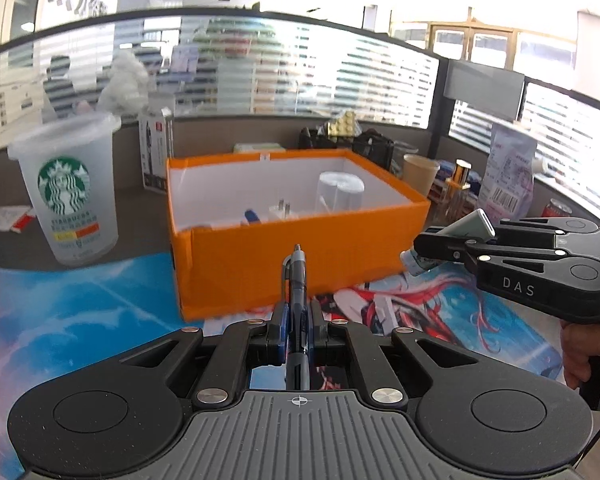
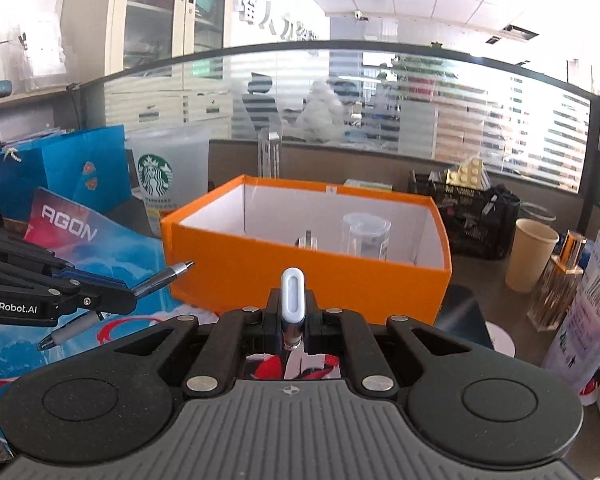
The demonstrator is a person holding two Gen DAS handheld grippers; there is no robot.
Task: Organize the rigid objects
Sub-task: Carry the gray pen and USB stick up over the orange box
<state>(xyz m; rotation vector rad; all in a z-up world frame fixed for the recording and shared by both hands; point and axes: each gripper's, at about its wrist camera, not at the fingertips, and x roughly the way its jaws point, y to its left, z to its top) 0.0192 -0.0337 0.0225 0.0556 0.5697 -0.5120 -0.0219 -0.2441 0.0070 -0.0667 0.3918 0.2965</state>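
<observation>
Item 1. Left tool (image 1: pixel 296 320): jaws together, clamped on a dark pen (image 1: pixel 298 300). Pen's long axis runs straight forward along the fingers, tip pointing up-frame at the near wall of the orange box (image 1: pixel 300 264). In the right wrist view the same tool (image 2: pixel 134 296) enters from the left edge, the pen (image 2: pixel 160 278) angled up and to the right, its tip just short of the box's near-left corner.

Item 2. Right tool (image 2: pixel 294 320): jaws together, clamped on a small pale grey device with a rounded end (image 2: pixel 293 296), long axis likewise forward, aimed at the box's near wall. In the left wrist view this tool (image 1: pixel 424 248) comes in from the right edge with the device (image 1: pixel 466 226) tilted up to the right.

Item 3. Orange box, frame centre in both views, open-topped, white inside. Contents: a clear lidded jar (image 2: pixel 366 236) toward the right, a white plug (image 1: pixel 282 210), a small blue item (image 1: pixel 252 216).

Item 4. Surroundings: printed desk mat (image 1: pixel 80 300) beneath both tools; Starbucks cup (image 1: pixel 70 188) at left; paper cup (image 2: pixel 532 254) at right.

Judgement: both held things lie before and below the box rim; each must be lifted over the near wall before release. Which tool is nearer the box cannot be told.
</observation>
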